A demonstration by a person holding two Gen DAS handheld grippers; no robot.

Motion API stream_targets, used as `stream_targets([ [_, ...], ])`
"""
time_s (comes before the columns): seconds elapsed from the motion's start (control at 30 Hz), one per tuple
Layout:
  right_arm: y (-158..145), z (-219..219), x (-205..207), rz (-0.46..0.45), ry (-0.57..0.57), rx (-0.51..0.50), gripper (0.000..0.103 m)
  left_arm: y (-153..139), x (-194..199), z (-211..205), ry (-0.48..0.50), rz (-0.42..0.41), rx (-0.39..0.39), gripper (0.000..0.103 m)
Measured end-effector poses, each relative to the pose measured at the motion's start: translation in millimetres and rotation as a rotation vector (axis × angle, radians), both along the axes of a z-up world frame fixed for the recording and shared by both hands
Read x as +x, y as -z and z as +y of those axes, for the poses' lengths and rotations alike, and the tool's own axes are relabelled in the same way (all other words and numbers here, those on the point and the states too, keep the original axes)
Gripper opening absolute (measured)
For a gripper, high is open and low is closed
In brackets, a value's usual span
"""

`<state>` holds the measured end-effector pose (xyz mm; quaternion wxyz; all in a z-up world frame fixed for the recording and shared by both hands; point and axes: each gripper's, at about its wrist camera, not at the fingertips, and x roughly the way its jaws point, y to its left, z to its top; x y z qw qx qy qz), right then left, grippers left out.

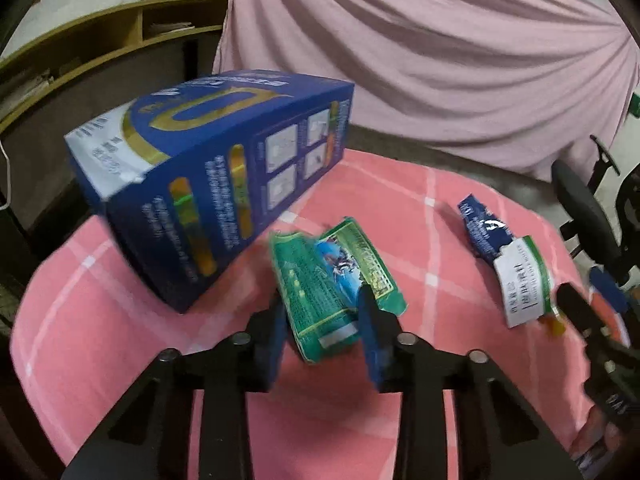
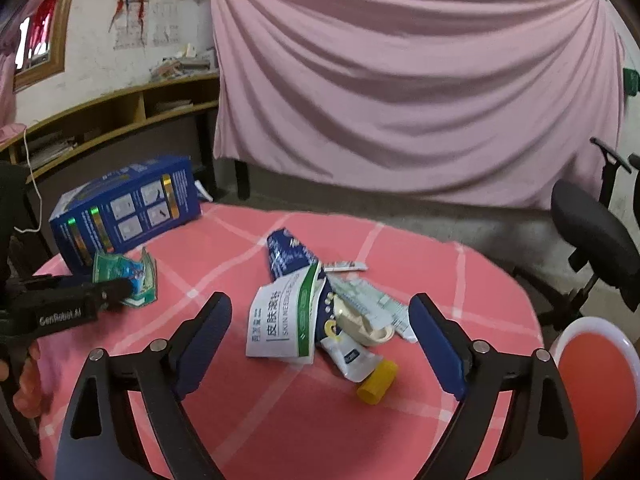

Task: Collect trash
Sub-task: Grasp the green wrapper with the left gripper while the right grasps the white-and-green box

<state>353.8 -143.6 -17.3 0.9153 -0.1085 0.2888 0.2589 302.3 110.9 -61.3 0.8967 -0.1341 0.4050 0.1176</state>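
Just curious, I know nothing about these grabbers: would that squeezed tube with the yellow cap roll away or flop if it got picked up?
The tube looks flattened, so probably floppy and light. Its round yellow cap might let it roll slightly if nudged.

Pink draped sheet [image 2: 400, 92], wooden shelf [image 2: 120, 108], whitewashed wall [image 2: 168, 12], black office chair [image 2: 592, 232], framed window [image 2: 40, 44]

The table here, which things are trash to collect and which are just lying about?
Trash to collect:
- green wrapper, between the left gripper fingers
- white and green packet
- tube with yellow cap

Probably just there:
- big blue box
- office chair
- pink sheet
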Motion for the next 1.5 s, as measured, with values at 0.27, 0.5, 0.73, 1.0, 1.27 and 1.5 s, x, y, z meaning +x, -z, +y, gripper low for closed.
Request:
stream_targets([
  [0.27,10,12,6,0.065,-0.020,-0.061,0.077,-2,2,2,0.034,-0.013,-0.068,0.020],
  [0.5,25,34,13,0.118,-0.061,-0.162,0.077,-3,3,-2,0.057,-0.020,-0.062,0.019],
  [0.73,33,41,16,0.134,-0.060,-0.226,0.059,-4,2,-4,0.086,-0.031,-0.062,0.016],
  [1.0,29,37,14,0.131,-0.059,-0.197,0.019,-10,-1,-17,0.127,-0.065,-0.014,0.015],
  [1.27,18,26,3,0.091,-0.092,-0.118,0.012,-15,-10,-26,0.153,-0.118,0.031,0.015],
  [1.5,4,8,-8,0.035,-0.095,-0.038,0.011,-20,-19,-34,0.175,-0.171,0.056,0.015],
])
